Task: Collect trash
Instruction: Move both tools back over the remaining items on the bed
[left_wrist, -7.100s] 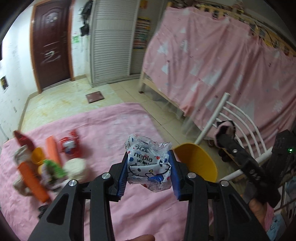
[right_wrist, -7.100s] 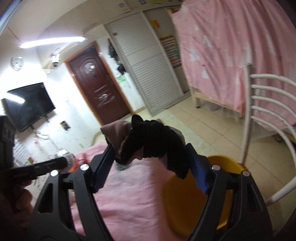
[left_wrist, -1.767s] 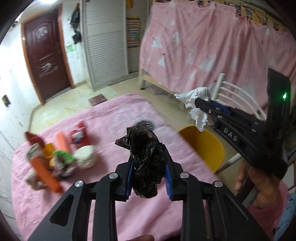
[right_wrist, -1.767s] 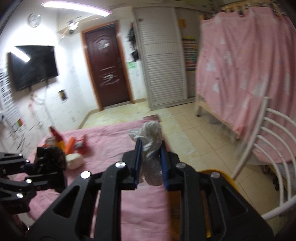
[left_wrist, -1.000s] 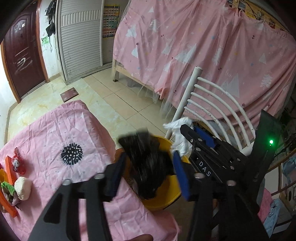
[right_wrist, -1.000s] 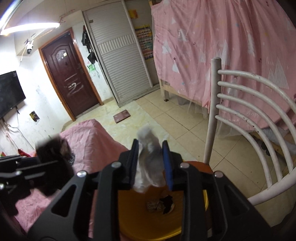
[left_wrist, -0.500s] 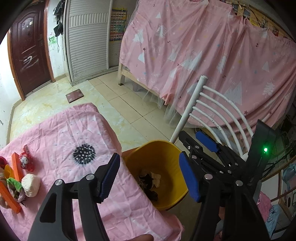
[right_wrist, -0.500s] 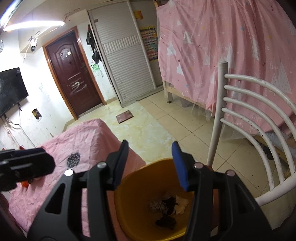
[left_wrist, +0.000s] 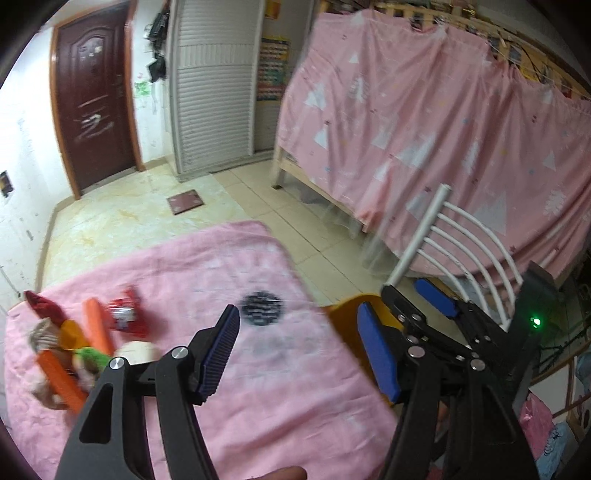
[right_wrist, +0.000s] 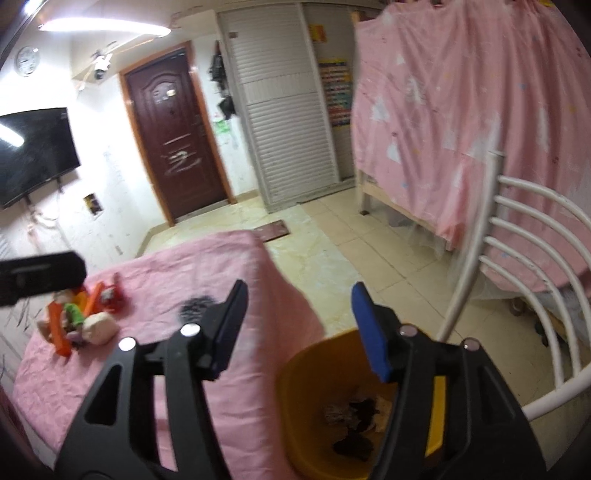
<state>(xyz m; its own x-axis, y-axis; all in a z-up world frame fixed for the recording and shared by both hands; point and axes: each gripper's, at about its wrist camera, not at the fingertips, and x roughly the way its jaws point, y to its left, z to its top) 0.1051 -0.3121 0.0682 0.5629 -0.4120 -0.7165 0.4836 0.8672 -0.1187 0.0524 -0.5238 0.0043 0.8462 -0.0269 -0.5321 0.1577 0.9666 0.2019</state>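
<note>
My left gripper (left_wrist: 299, 350) is open and empty above the pink table (left_wrist: 277, 398). My right gripper (right_wrist: 299, 328) is open and empty, just above the yellow bin (right_wrist: 314, 424); it also shows in the left wrist view (left_wrist: 432, 295). Dark and white trash (right_wrist: 354, 424) lies in the bin. The bin's rim (left_wrist: 343, 317) shows at the table's right edge. A dark spiky scrap (left_wrist: 261, 308) lies mid-table, also seen in the right wrist view (right_wrist: 192, 306). A heap of orange, red, green and white items (left_wrist: 74, 350) sits at the table's left.
A white metal chair (right_wrist: 517, 277) stands right of the bin. A bed draped in a pink curtain (left_wrist: 424, 129) fills the right side. Tiled floor, a brown door (right_wrist: 173, 147) and a white shuttered cabinet lie beyond the table. A TV (right_wrist: 33, 155) hangs on the left wall.
Both grippers let their trash drop into the bin, the left a black bag and the right a white tissue. Both have since swung left toward the table, still open.
</note>
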